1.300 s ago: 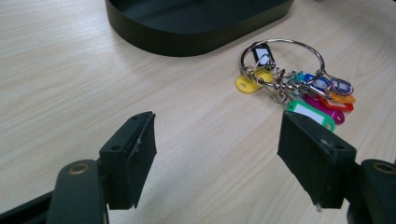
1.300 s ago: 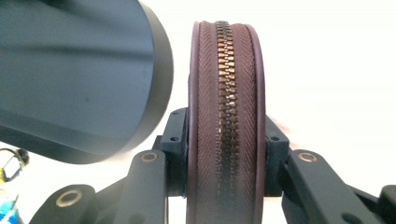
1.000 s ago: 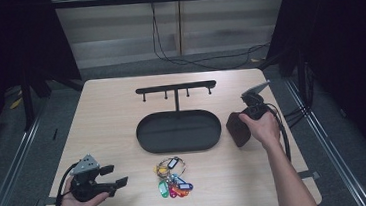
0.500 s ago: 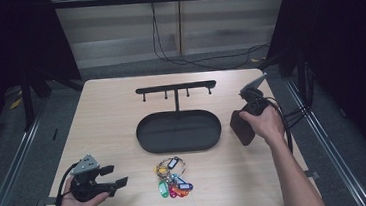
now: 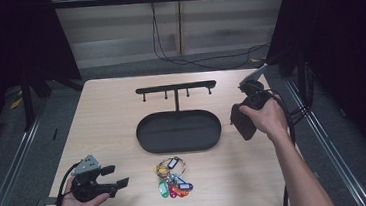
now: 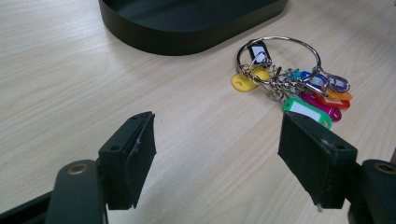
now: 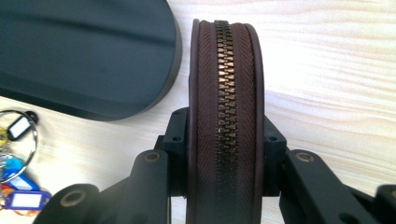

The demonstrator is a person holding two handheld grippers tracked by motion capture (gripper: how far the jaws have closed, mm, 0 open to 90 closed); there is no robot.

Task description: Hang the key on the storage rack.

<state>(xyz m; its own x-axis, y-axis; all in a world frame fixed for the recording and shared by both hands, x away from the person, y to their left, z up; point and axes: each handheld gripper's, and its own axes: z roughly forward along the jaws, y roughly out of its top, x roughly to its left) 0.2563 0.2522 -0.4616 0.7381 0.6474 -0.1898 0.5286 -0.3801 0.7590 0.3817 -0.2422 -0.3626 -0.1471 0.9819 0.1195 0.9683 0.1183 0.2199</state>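
Now R tool [image 5: 245,120] raised, pinching brown zip pouch [image 7: 227,116] edge-on; L tool [image 5: 108,182] low, spread.

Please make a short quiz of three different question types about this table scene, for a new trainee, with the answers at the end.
1. True or false: the right gripper is shut on the brown zippered pouch.
2. Multiple choice: where does the metal ring of coloured key tags lie? A) inside the black oval tray; B) on the wooden table, on the person's side of the tray; C) hanging on the black hook rack.
3. Fill in: the jaws of the left gripper stand ____, holding nothing.

Key: 1 true; 2 B; 3 open.
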